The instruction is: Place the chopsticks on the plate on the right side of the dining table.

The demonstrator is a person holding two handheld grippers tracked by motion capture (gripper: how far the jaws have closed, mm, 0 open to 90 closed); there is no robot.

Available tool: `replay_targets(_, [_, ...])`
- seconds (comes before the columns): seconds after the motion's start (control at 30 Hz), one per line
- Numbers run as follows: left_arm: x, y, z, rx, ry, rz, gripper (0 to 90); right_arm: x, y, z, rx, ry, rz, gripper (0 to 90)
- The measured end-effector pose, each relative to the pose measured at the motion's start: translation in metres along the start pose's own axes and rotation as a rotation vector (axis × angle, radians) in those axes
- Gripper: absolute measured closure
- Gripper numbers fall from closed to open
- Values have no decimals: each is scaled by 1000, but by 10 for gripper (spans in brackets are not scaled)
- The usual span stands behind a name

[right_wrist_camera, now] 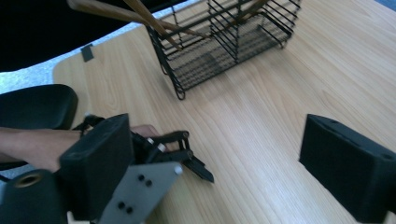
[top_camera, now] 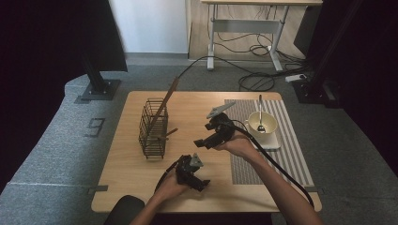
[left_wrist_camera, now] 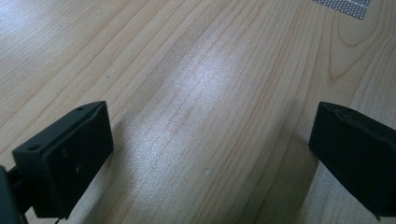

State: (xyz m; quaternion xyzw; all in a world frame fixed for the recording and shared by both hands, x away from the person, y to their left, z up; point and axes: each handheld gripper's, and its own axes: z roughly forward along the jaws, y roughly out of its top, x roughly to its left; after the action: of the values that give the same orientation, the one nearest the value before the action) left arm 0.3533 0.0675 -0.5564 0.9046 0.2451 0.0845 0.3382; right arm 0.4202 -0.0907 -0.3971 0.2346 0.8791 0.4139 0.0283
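My left gripper rests low over the near middle of the wooden table. Its jaws stand open in the left gripper view, with bare wood between them. My right gripper hovers above the table's centre, pointing toward the near left. It is open and holds nothing. Between its jaws I see the left gripper and the hand on it. A black wire basket stands left of centre with wooden utensils leaning out.
A striped placemat covers the table's right side; its corner shows in the left gripper view. On it sits a white bowl with a spoon inside. Both cables trail toward the near edge.
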Motion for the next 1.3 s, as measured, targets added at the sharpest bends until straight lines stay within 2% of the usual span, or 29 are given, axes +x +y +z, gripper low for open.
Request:
replay_targets(0.4, [0, 0, 0, -4, 0, -3, 0, 17, 32, 15, -5, 27, -59, 214])
replay_targets(0.73, [0, 0, 0, -3, 1, -1, 0, 24, 50, 27, -30, 33, -63, 290])
replay_targets(0.87, [0, 0, 0, -3, 2, -1, 0, 26, 57, 33, -31, 16, -73, 328])
replay_targets(0.93, [0, 0, 0, -2, 3, 0, 0, 26, 59, 35, -36, 14, -71, 358])
replay_targets(1.0, [0, 0, 0, -1, 2, 0, 0, 26, 62, 40, -37, 7, -77, 426])
replay_targets(1.03, [0, 0, 0, -1, 2, 0, 0, 26, 62, 40, -37, 7, -77, 426])
replay_targets(1.07, [0, 0, 0, -1, 2, 0, 0, 26, 63, 44, -35, 4, -80, 474])
replay_targets(1.1, [0, 0, 0, -1, 2, 0, 0, 26, 63, 44, -35, 4, -80, 474])
replay_targets(1.13, [0, 0, 0, -1, 2, 0, 0, 26, 64, 49, -31, 7, -90, 531])
replay_targets(1.2, [0, 0, 0, -1, -1, -2, 0, 28, 64, 53, -29, 1, -107, 587])
replay_targets(1.3, [0, 0, 0, 0, -2, 0, 0, 29, 63, 57, -29, -7, -118, 633])
